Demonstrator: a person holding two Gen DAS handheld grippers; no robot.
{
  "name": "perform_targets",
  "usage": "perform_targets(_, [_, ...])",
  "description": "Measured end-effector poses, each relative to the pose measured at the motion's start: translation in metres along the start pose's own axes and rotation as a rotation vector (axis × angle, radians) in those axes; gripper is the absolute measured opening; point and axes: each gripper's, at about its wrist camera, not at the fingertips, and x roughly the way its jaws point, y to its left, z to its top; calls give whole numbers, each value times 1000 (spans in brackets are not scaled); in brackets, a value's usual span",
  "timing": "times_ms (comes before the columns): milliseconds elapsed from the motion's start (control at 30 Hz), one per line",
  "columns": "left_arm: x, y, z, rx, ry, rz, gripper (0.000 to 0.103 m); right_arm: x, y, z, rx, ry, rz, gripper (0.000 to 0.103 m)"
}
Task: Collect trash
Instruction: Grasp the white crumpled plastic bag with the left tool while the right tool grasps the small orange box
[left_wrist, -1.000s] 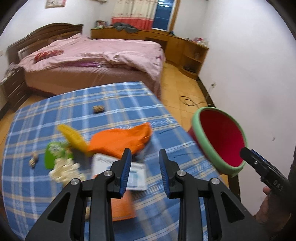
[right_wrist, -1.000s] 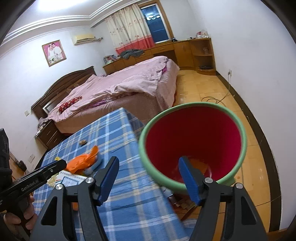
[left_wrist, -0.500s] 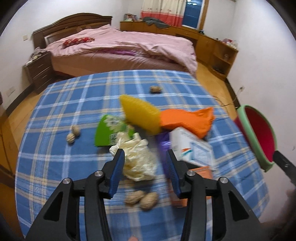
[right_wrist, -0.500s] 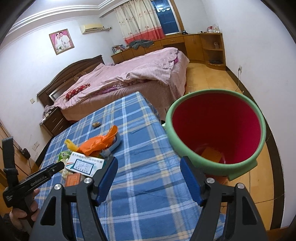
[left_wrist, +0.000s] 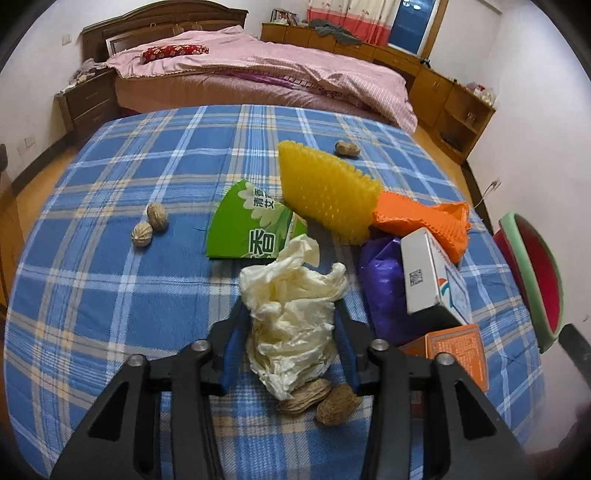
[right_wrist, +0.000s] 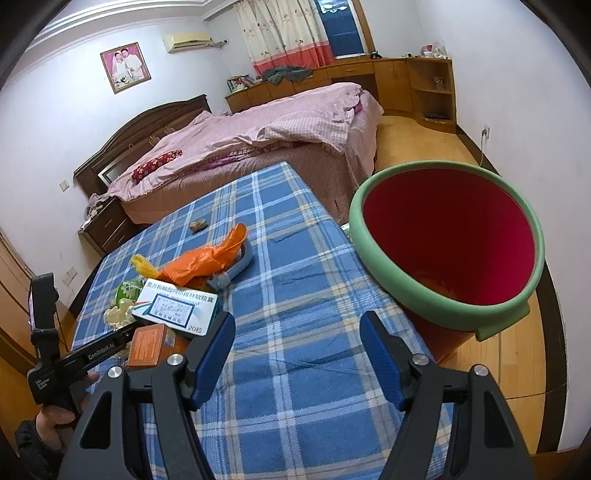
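A crumpled cream plastic wad (left_wrist: 291, 295) lies on the blue plaid table (left_wrist: 110, 295). My left gripper (left_wrist: 291, 310) is closing on it, both blue pads against its sides. Around it lie a green packet (left_wrist: 251, 225), a yellow foam net (left_wrist: 325, 192), an orange bag (left_wrist: 424, 218), a purple bag (left_wrist: 384, 280), a white medicine box (left_wrist: 432, 280) and an orange box (left_wrist: 458, 350). Nut shells (left_wrist: 321, 398) sit under the wad. My right gripper (right_wrist: 297, 321) hangs open over the table's right side, nothing between its fingers, left of the red bin (right_wrist: 424, 299) with its green rim.
Two walnuts (left_wrist: 149, 225) lie on the cloth at the left and a peanut (left_wrist: 347, 148) at the far side. Beyond the table stand a bed (left_wrist: 258, 66) with pink covers, a nightstand (left_wrist: 88, 99) and wooden cabinets (right_wrist: 406, 85). A cable (right_wrist: 480, 147) trails along the right wall.
My left gripper swung left from the orange bag, came down over the cream wad and now has its jaws around it. My right gripper drifted so the bin sits further right.
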Motion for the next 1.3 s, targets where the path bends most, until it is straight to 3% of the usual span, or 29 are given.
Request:
perform_targets(100, [-9, 3, -1, 2, -18, -22, 29, 1, 5, -3, -6, 8, 9, 73])
perform_targets(433, [-43, 18, -11, -9, -57, 16, 29, 3, 45, -13, -69, 28, 78, 73])
perform_targets(767, [-60, 50, -24, -57, -74, 68, 29, 21, 93, -30, -129, 78, 140, 84])
perform_targets(1033, [-60, 62, -29, -81, -72, 81, 29, 39, 123, -42, -206, 100, 110, 84])
perform_targets(1233, [-60, 64, -30, -82, -73, 78, 29, 58, 123, -42, -198, 134, 81, 84])
perform_targets(1300, [-60, 63, -30, -79, -74, 78, 29, 62, 121, -42, -196, 138, 79, 79])
